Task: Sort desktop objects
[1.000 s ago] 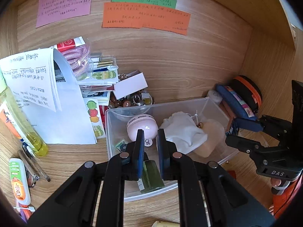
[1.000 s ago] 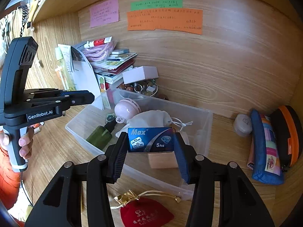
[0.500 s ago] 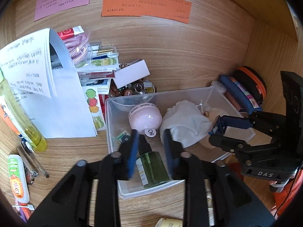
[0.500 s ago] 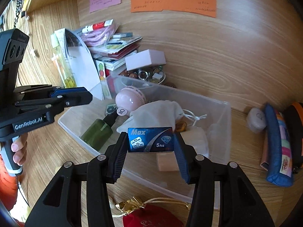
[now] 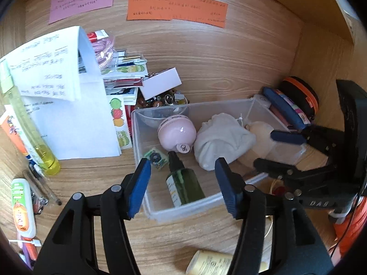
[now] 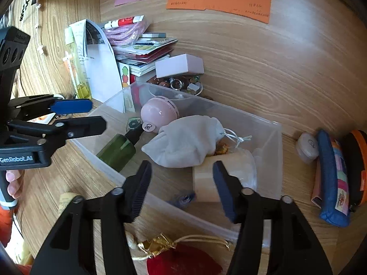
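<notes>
A: Left wrist view first. Left gripper (image 5: 183,184) spread wide, holding nothing, poised over the near end of the clear plastic storage bin (image 5: 183,210). Directly between the blue pads (image 5: 140,185), down in the bin: a green plastic bottle with a black cap (image 5: 183,185), lying flat. Beyond it, a round pink gadget (image 5: 176,135) and a white drawstring cloth pouch (image 5: 222,137), touching each other. Right gripper (image 5: 273,147) off to the right, over the bin's far end.

B: Right wrist view now. Right gripper (image 6: 182,189) also parted wide, empty. Below the gap, on the bin floor against the near wall (image 6: 160,206): a small blue packet (image 6: 183,198), blurred, lettering unreadable. Just beside it, a pale wooden block (image 6: 206,181) near the right pad (image 6: 223,191). Red drawstring pouch with gold trim (image 6: 183,261) outside the bin, on the wooden desk (image 6: 286,91).
</notes>
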The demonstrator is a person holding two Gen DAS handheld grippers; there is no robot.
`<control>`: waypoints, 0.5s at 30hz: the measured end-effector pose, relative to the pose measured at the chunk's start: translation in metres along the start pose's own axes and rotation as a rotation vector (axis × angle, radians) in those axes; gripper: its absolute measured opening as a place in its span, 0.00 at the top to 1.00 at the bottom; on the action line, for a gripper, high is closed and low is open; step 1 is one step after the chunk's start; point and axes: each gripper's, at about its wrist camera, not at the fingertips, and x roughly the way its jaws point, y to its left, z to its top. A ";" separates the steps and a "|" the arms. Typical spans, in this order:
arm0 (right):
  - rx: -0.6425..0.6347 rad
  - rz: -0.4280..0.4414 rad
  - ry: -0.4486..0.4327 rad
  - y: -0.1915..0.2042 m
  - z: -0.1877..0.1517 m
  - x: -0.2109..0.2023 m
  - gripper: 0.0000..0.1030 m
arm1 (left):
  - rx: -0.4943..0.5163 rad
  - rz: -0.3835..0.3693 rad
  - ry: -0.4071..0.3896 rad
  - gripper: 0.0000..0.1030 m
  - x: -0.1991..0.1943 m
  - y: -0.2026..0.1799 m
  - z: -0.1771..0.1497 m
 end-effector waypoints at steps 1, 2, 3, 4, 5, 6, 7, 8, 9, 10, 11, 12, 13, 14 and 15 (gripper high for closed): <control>0.000 -0.010 -0.004 0.000 -0.002 -0.002 0.41 | 0.005 0.008 0.000 0.43 -0.003 0.000 -0.003; 0.001 -0.015 -0.009 -0.001 -0.003 -0.005 0.41 | 0.006 0.013 0.001 0.41 -0.005 0.000 -0.006; 0.005 -0.016 -0.013 -0.002 -0.005 -0.009 0.41 | 0.005 0.016 0.001 0.39 -0.008 0.000 -0.009; 0.011 -0.013 -0.015 -0.002 -0.006 -0.012 0.40 | 0.004 0.016 -0.001 0.38 -0.011 0.000 -0.012; 0.021 -0.010 -0.020 -0.003 -0.008 -0.016 0.40 | 0.003 0.016 -0.003 0.37 -0.014 -0.001 -0.016; 0.027 -0.009 -0.027 -0.004 -0.010 -0.021 0.39 | 0.002 0.017 -0.004 0.36 -0.017 -0.001 -0.019; 0.031 -0.010 -0.033 -0.004 -0.012 -0.026 0.39 | 0.002 0.017 -0.005 0.36 -0.021 -0.002 -0.024; 0.032 -0.011 -0.038 -0.004 -0.014 -0.030 0.39 | 0.004 0.016 -0.005 0.34 -0.024 -0.003 -0.028; 0.033 -0.014 -0.042 -0.003 -0.018 -0.034 0.38 | 0.007 0.016 -0.003 0.33 -0.026 -0.004 -0.033; 0.034 -0.015 -0.045 -0.003 -0.021 -0.038 0.38 | 0.009 0.020 -0.001 0.32 -0.028 -0.006 -0.037; 0.035 -0.014 -0.047 -0.002 -0.025 -0.041 0.38 | 0.012 0.021 0.000 0.32 -0.030 -0.008 -0.040; 0.037 -0.015 -0.044 -0.001 -0.030 -0.045 0.38 | 0.016 0.019 0.002 0.31 -0.033 -0.010 -0.045; 0.039 -0.015 -0.042 0.000 -0.034 -0.048 0.38 | 0.019 0.013 0.006 0.31 -0.035 -0.012 -0.050; 0.041 -0.016 -0.040 0.000 -0.038 -0.050 0.38 | 0.022 0.008 0.010 0.29 -0.037 -0.014 -0.055; 0.044 -0.016 -0.036 0.001 -0.043 -0.053 0.38 | 0.028 0.004 0.018 0.29 -0.038 -0.017 -0.062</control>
